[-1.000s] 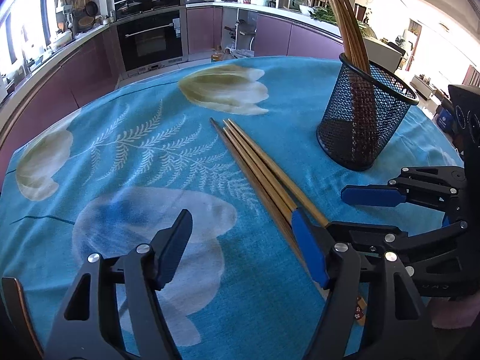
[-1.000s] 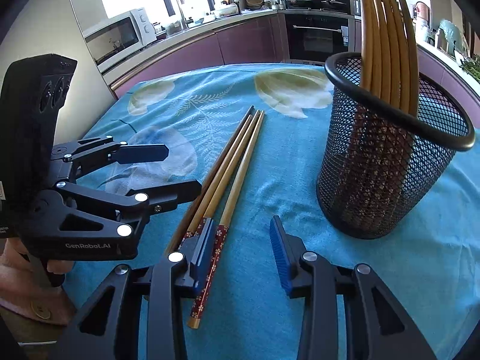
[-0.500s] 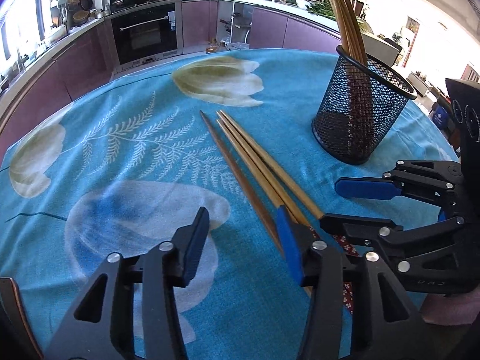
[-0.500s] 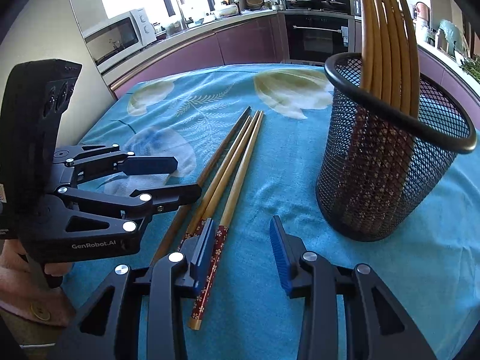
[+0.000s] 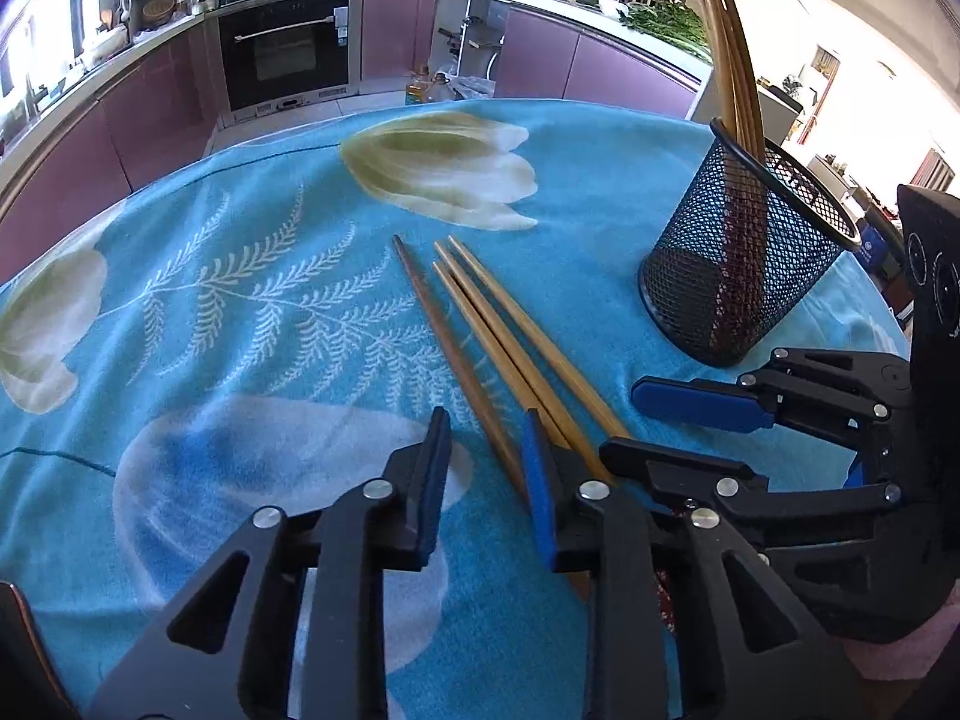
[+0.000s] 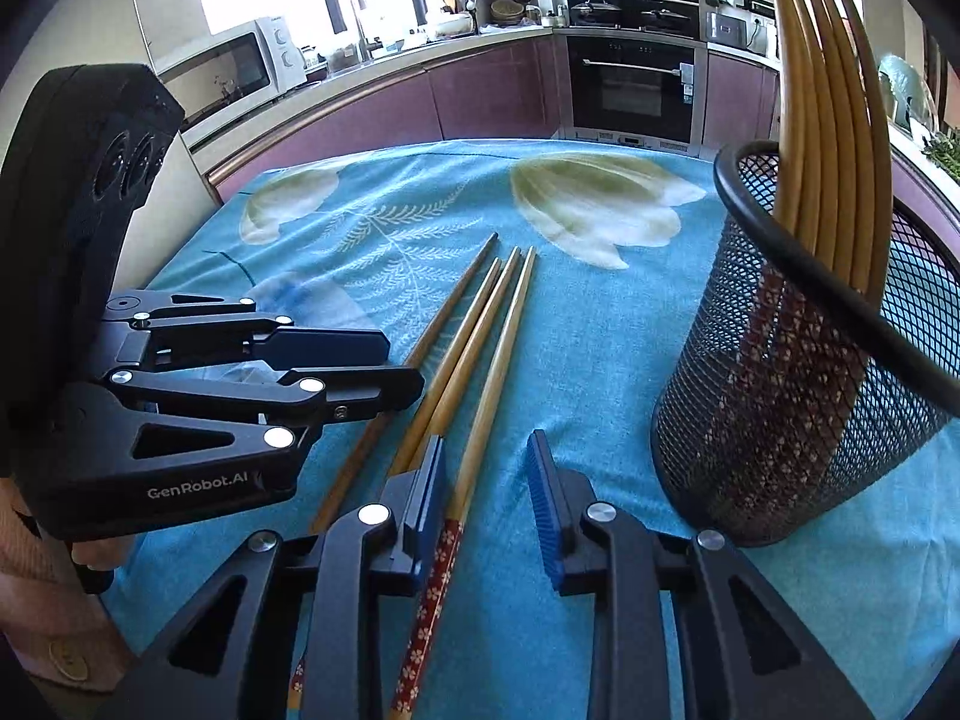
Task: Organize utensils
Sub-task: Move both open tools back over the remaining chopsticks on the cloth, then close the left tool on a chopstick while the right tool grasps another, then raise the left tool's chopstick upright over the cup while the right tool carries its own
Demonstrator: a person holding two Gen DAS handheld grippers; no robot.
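Note:
Four chopsticks lie side by side on the blue flowered tablecloth [image 5: 252, 324]: a darker one [image 5: 444, 330] and three lighter ones [image 5: 510, 336]. My left gripper [image 5: 486, 471] straddles the near end of the darker chopstick [image 6: 444, 312]. Its jaws are closing, with a gap still on both sides. My right gripper [image 6: 487, 483] has the red-patterned chopstick [image 6: 480, 420] between its closing jaws, close to the left pad and not pinched. The grippers sit side by side, the right gripper [image 5: 648, 432] to the right and the left gripper [image 6: 402, 369] to the left. The black mesh holder [image 6: 780, 396] contains several chopsticks [image 6: 828, 120].
The mesh holder [image 5: 738, 276] stands upright just right of the loose chopsticks, near the table's right edge. Kitchen cabinets and an oven [image 5: 282, 54] lie beyond the far edge. A microwave [image 6: 234, 66] sits on the counter at left. A sleeve [image 6: 36, 576] shows behind the left gripper.
My left jaws have narrowed from wide open to a small gap around the darker chopstick, whose near end has swung away from the other three. The right jaws have narrowed slightly.

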